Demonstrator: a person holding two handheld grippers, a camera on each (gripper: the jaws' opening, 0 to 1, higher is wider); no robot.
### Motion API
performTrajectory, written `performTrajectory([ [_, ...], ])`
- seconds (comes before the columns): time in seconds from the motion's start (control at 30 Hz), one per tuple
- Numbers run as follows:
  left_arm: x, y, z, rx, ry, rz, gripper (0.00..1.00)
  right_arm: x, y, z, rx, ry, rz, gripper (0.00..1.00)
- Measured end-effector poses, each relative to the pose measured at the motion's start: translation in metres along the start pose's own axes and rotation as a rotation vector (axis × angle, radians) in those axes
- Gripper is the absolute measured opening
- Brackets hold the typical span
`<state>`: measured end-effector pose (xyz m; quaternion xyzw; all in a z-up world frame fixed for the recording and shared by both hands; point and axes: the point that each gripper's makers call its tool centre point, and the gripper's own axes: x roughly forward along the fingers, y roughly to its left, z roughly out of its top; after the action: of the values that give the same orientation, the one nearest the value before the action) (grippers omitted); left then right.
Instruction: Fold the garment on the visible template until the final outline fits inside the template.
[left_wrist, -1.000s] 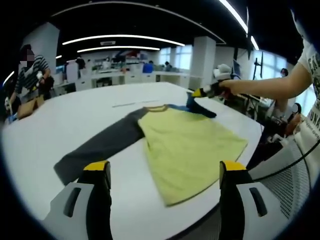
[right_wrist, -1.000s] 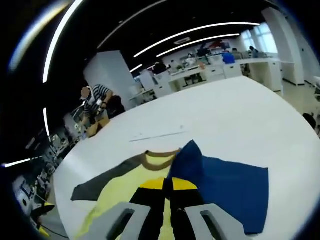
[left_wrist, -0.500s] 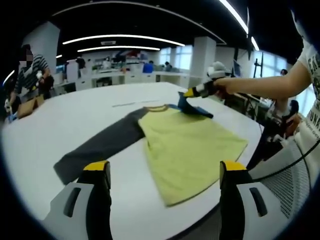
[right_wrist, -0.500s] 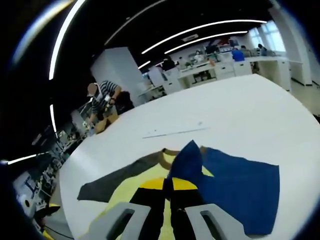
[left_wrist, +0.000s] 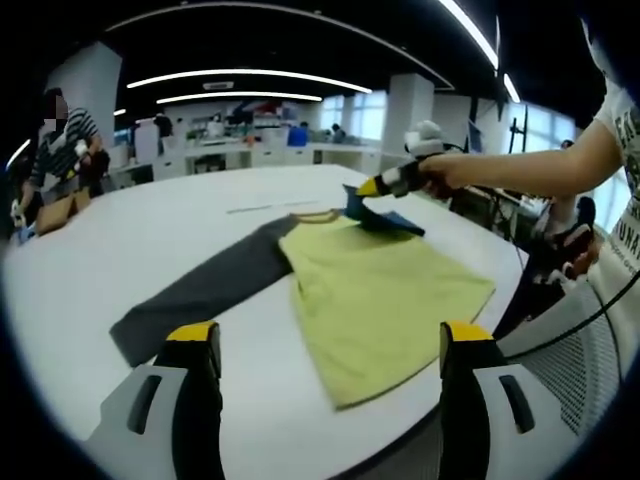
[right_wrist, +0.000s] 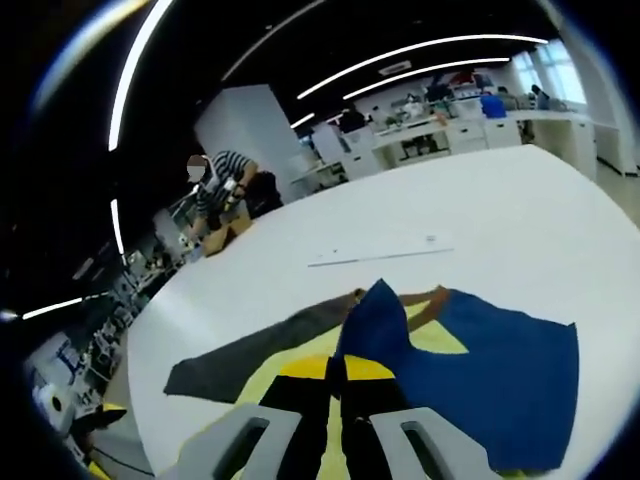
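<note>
Since a second ago the right gripper is lifting the blue sleeve higher, jaws pinching it, carrying it over the yellow garment on the white table. Sleeve fold is underway (next likely laying it flat across the chest); left gripper is hovering spread, open-plan office with ceiling light strips beyond

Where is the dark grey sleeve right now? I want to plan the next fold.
In the left gripper view, the dark grey sleeve lies flat on the white table, stretching left from the yellow-green shirt body, opposite the blue sleeve pinched by the right gripper.
</note>
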<state>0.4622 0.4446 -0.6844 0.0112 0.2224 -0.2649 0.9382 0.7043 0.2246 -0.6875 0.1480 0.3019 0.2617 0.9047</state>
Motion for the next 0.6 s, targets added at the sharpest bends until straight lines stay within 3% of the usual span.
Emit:
performTrajectory([
  [0.6,-0.002,0.001,-0.003,-0.006,0.001,0.012,0.87,0.015,0.043,-0.006,-0.061,0.026,0.096,0.00],
])
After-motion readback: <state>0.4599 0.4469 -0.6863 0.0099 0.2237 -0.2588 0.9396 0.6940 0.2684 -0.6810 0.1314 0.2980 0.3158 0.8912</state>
